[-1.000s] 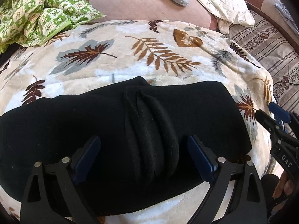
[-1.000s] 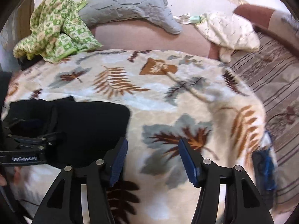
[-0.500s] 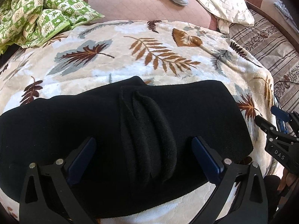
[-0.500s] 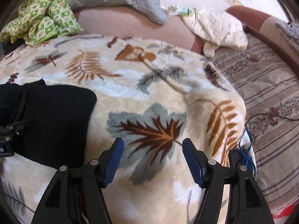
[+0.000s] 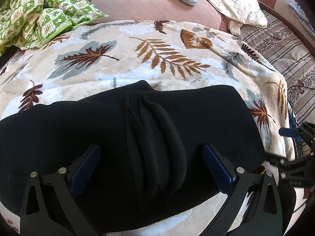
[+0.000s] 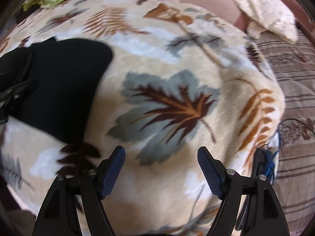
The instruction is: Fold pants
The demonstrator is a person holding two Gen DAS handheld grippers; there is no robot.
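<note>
Black fleece pants (image 5: 149, 147), folded into a wide band with a bunched ridge of cloth down the middle, lie across the near part of a cream plush blanket printed with brown and grey leaves (image 5: 157, 59), which covers the bed. Over them hangs the left gripper (image 5: 151, 163), its blue-padded fingers (image 5: 86, 165) spread as wide as they go, one on each side of the bunched ridge; the pads stand apart from that ridge and pinch nothing. The right gripper (image 6: 161, 167) is off the right end of the pants, above bare blanket near a large grey and brown leaf; its jaws are opening, with only blanket showing between them and no cloth in them. From that view the pants (image 6: 63, 82) show as a dark shape at the left. A green and white patterned quilt (image 5: 39, 9) sits bunched at the far left, and a pale crumpled cloth (image 5: 240, 9) lies at the far right.
</note>
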